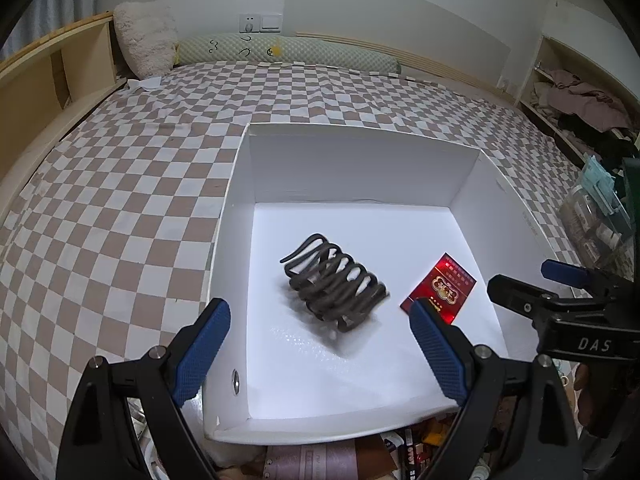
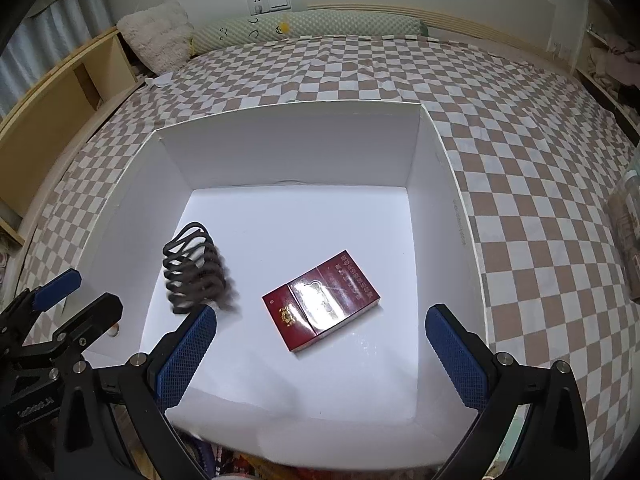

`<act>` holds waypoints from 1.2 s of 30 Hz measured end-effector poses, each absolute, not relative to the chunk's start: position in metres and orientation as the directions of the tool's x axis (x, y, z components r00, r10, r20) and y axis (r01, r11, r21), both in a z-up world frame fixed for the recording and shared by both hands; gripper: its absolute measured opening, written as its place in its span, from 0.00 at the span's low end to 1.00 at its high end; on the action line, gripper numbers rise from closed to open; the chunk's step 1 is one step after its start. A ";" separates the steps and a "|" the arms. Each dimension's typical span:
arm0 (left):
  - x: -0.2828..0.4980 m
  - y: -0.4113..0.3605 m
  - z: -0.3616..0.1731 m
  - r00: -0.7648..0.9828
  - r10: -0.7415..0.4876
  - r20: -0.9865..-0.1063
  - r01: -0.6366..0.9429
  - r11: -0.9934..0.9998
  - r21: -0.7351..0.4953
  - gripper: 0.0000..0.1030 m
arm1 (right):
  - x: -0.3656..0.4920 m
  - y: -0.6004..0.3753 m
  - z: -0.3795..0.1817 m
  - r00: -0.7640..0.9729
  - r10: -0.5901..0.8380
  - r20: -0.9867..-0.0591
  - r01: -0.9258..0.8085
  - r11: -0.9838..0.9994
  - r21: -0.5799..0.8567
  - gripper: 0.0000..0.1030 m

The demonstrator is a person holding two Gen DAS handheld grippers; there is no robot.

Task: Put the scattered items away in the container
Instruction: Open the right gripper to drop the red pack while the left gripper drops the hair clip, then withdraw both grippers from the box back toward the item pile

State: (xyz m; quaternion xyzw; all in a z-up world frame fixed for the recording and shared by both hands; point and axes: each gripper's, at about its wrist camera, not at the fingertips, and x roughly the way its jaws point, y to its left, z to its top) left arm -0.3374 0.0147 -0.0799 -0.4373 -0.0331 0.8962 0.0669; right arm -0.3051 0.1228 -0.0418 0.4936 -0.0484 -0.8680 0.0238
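An open white box (image 1: 360,168) (image 2: 296,148) sits on a checkered bed. On its floor lies a dark wavy hair claw clip (image 1: 336,284) (image 2: 196,276), blurred in both views. To its right a red cigarette pack (image 1: 440,292) (image 2: 320,304) lies flat. My left gripper (image 1: 319,306) (image 2: 96,288) hovers over the box's near left part, above the clip, open and holding nothing. My right gripper (image 2: 320,314) (image 1: 520,274) hangs over the pack with its jaws spread wide and nothing between them.
The brown-and-white checkered bedspread (image 1: 140,184) surrounds the box. A fluffy pillow (image 1: 146,36) and a long green bolster (image 1: 288,50) lie at the headboard. Wooden shelves (image 1: 36,92) run along the left, and a shelf with clothes (image 1: 580,100) along the right. Mixed clutter (image 1: 328,460) lies below the box's near edge.
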 end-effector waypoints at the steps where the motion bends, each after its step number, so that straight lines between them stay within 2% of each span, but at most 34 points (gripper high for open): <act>1: -0.336 0.015 -0.079 -0.610 0.150 -0.778 -0.092 -0.989 -0.118 0.89 | -0.303 0.123 -0.041 -0.514 -0.091 -0.853 -0.007 -0.994 0.110 1.00; 14: -0.318 0.025 -0.058 -0.630 0.157 -0.760 -0.107 -0.988 -0.116 0.89 | -0.271 0.133 -0.020 -0.552 -0.086 -0.829 -0.021 -0.993 0.117 1.00; 36: -0.266 0.025 -0.029 -0.668 0.098 -0.738 -0.073 -0.995 -0.065 0.89 | -0.208 0.144 0.012 -0.616 -0.094 -0.782 -0.020 -0.991 0.134 1.00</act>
